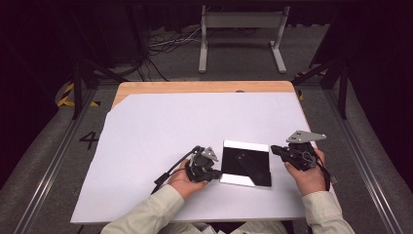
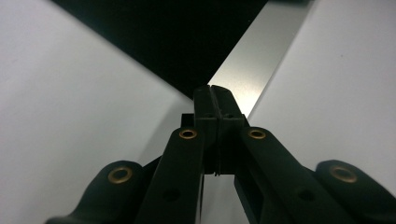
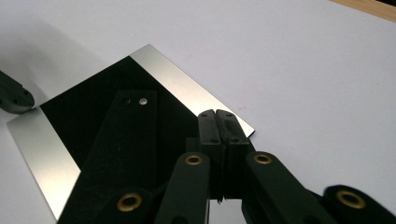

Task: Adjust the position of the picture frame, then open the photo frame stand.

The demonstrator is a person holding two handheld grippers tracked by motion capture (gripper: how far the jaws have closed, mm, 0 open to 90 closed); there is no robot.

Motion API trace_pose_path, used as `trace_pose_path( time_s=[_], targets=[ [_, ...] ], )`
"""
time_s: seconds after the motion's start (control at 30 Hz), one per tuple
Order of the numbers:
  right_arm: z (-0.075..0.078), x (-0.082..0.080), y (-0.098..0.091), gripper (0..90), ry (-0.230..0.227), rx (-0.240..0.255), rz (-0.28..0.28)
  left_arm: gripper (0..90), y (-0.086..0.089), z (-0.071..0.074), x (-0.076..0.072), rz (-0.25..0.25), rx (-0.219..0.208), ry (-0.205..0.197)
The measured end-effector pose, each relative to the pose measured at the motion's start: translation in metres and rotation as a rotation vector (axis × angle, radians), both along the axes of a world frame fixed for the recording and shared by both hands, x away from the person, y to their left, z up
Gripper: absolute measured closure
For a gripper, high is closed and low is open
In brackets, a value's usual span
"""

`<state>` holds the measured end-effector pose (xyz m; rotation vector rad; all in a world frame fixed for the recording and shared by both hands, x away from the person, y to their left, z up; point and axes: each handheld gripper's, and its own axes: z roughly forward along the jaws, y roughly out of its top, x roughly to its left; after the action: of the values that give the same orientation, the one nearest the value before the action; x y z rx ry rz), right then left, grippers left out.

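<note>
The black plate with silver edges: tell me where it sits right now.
In the high view the black plate lies flat on the white sheet, near the table's front edge, between the left gripper and the right gripper.

A lab or test bay: a wooden table point(image 1: 204, 87) under a white sheet point(image 1: 195, 126), dark curtains around, loose cables point(image 1: 168, 44) on grey floor at eleven o'clock, a metal stand point(image 1: 241, 22) at twelve o'clock.

White sheet point(image 1: 160, 131) covers wooden table point(image 1: 195, 87); perhaps cables point(image 1: 168, 41) behind.
</note>
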<state>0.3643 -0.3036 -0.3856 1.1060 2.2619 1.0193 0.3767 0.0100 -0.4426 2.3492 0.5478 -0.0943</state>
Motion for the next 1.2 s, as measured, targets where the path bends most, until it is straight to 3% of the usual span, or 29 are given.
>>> trace_pose_path(
  time_s=[0.13, 0.27, 0.47, 0.57, 0.73, 0.9, 1.1, 1.2],
  targets=[
    [0.005, -0.004, -0.011, 89.1, -0.009, 0.005, -0.023, 90.0, -0.015, -0.001, -0.004, -0.015, -0.021, -0.002],
    [0.013, -0.011, -0.029, 89.0, -0.032, 0.035, -0.059, 90.0, -0.032, -0.003, -0.007, -0.030, -0.030, -0.037],
    [0.016, -0.017, -0.043, 88.7, -0.036, 0.047, -0.085, 90.0, -0.037, -0.003, -0.008, -0.024, -0.035, -0.049],
    [0.015, -0.019, -0.045, 88.0, -0.032, 0.038, -0.075, 90.0, -0.028, 0.002, -0.004, -0.009, -0.043, -0.055],
    [0.015, -0.018, -0.043, 87.0, -0.032, 0.027, -0.055, 89.0, -0.012, 0.014, -0.004, 0.015, -0.048, -0.105],
    [0.017, -0.017, -0.044, 86.2, -0.029, 0.011, -0.037, 88.7, 0.014, 0.030, -0.003, 0.057, -0.064, -0.149],
    [0.020, -0.019, -0.047, 85.1, -0.030, 0.008, -0.017, 87.4, 0.046, 0.042, 0.007, 0.109, -0.097, -0.152],
    [0.022, -0.019, -0.049, 84.0, -0.032, 0.014, -0.004, 85.7, 0.054, 0.043, 0.009, 0.097, -0.097, -0.175]
  ],
)
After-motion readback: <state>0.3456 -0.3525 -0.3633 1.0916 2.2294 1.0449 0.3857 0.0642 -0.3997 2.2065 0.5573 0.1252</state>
